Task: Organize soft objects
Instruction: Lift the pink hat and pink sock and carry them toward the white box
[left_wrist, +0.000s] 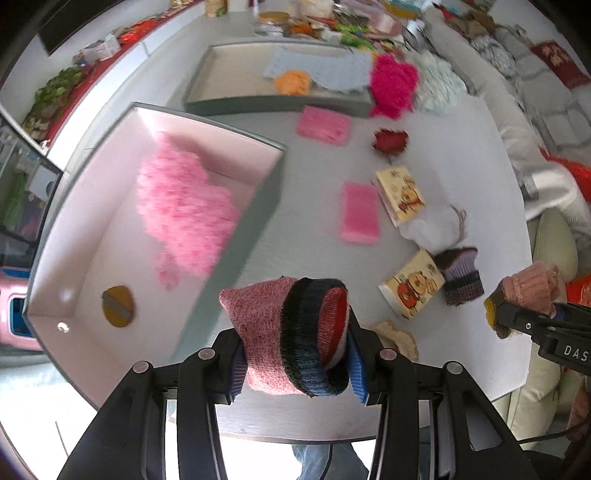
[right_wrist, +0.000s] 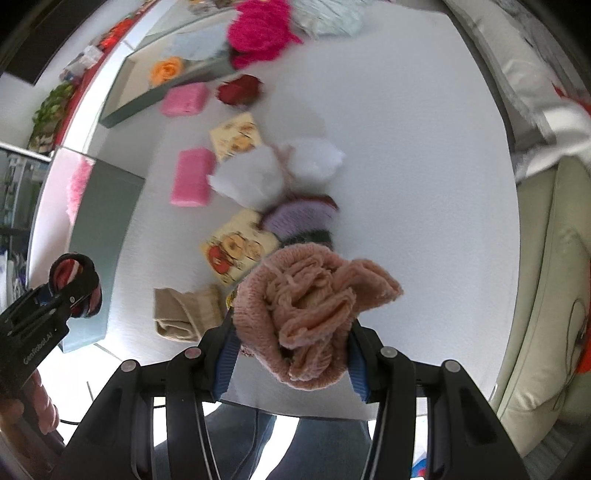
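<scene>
The left hand-held gripper (left_wrist: 297, 363) is closed on a rolled pink knit sock with a dark blue-black band (left_wrist: 291, 339), its blue pads pressing both sides, and holds it above the white bench (left_wrist: 443, 184) just beside the near box (left_wrist: 266, 192). That box holds a fluffy pale pink piece (left_wrist: 184, 206) and a yellowish disc (left_wrist: 118, 305).

The right hand-held gripper (right_wrist: 291, 354) is clamped on a bunched salmon-pink knit item (right_wrist: 314, 310), also raised over the bench.

On the bench lie two pink sponges (left_wrist: 360, 212), two cartoon-printed packets (left_wrist: 400, 194), a white fluffy bundle (right_wrist: 277, 173), a purple-and-dark knit roll (left_wrist: 461, 275), a beige folded cloth (right_wrist: 184, 314) and a dark red rose-like piece (left_wrist: 390, 141).

The farther tray (left_wrist: 207, 85) contains an orange flower (left_wrist: 293, 82) and a pale blue cloth (left_wrist: 325, 66); a hot-pink fluffy item (left_wrist: 393, 86) sits at its right corner, possibly overlapping the rim, though blur makes that hard to judge.
</scene>
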